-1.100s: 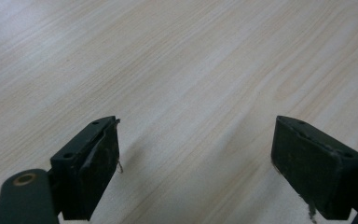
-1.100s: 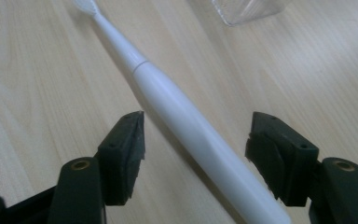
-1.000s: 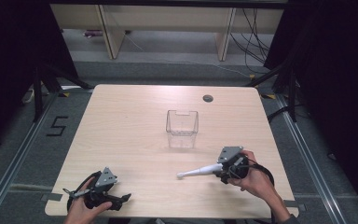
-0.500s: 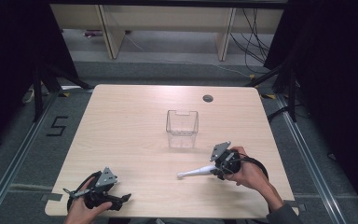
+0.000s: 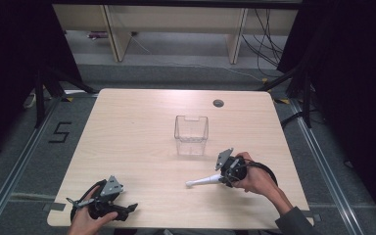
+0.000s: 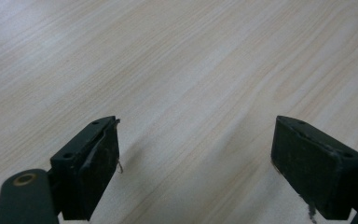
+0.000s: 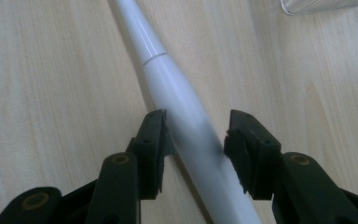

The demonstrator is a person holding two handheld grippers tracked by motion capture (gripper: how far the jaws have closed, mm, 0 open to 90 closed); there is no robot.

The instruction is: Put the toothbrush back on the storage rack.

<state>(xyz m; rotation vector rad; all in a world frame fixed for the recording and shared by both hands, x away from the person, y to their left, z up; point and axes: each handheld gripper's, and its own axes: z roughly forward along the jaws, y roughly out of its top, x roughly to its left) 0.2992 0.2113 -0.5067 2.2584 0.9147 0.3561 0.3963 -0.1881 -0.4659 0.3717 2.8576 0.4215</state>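
Note:
A white tapered rod (image 5: 203, 181) lies on the light wooden table (image 5: 137, 127), right of centre near the front, its thin tip pointing left. My right gripper (image 5: 220, 177) is shut on its thick end. In the right gripper view the rod (image 7: 154, 51) runs up and away from between the two jaws of that gripper (image 7: 196, 140), which press on both its sides. My left gripper (image 5: 127, 211) rests at the front left corner of the table, held by a hand. Its jaws stand wide open in the left gripper view (image 6: 196, 163), with bare wood between them.
A clear, empty plastic box (image 5: 191, 134) stands upright at the table's centre, a short way behind the rod; its corner (image 7: 321, 4) shows in the right gripper view. A round cable hole (image 5: 218, 103) is near the far edge. Shelving and cables lie beyond the table.
The right gripper has shifted slightly left along the rod and tilted; the rod's tip has stayed in place. The left gripper has not moved.

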